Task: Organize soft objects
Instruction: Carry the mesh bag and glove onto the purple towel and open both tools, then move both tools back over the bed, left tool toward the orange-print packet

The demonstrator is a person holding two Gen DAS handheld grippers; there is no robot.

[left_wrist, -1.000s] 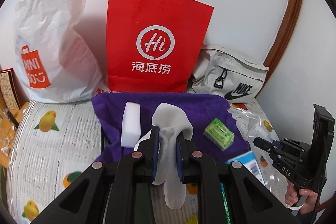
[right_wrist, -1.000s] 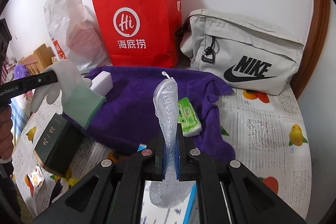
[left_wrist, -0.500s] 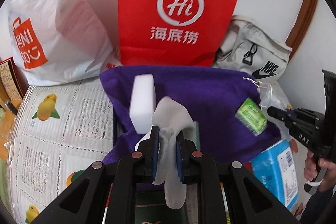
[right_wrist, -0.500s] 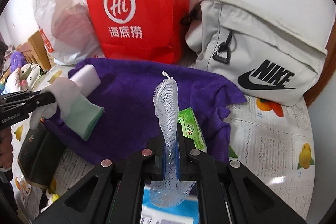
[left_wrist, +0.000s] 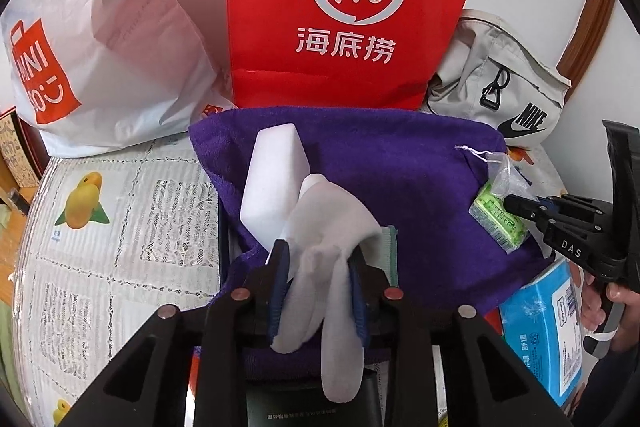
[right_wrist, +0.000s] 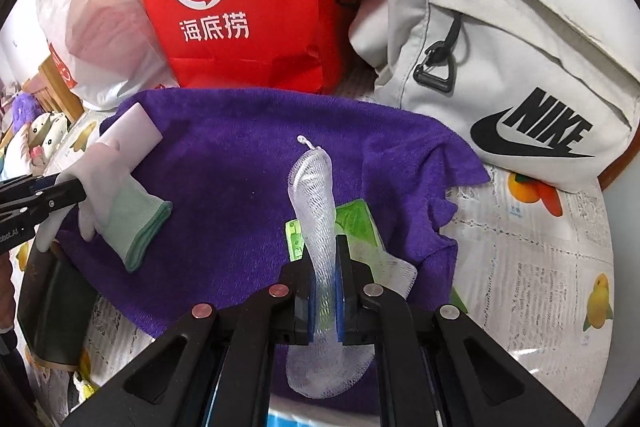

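The left tool had its jaws opening, with a white glove between the blue pads; the glove's fingers drooped down past the tool and its green-edged cuff lay on the purple towel. In the right wrist view the same glove lay draped at the towel's left edge, the left tool's tip right against it. Just behind the glove stood a white foam block, resting on the towel and leaning a little.

The right tool was clamped tight on a white mesh pouch, which rose between the pads, with a knotted string at its top; its lower end hung in a loose bulge below the jaws. Under it, on the towel, lay a green packet. In the left wrist view that right tool reached in from the right, a person's hand on its grip, the tip over the green packet.

The towel was spread over a bench covered with a fruit-print cloth. Along the wall behind stood a red paper bag, a white plastic bag to its left, and a grey sling bag to its right. A blue box lay at the towel's near right corner.
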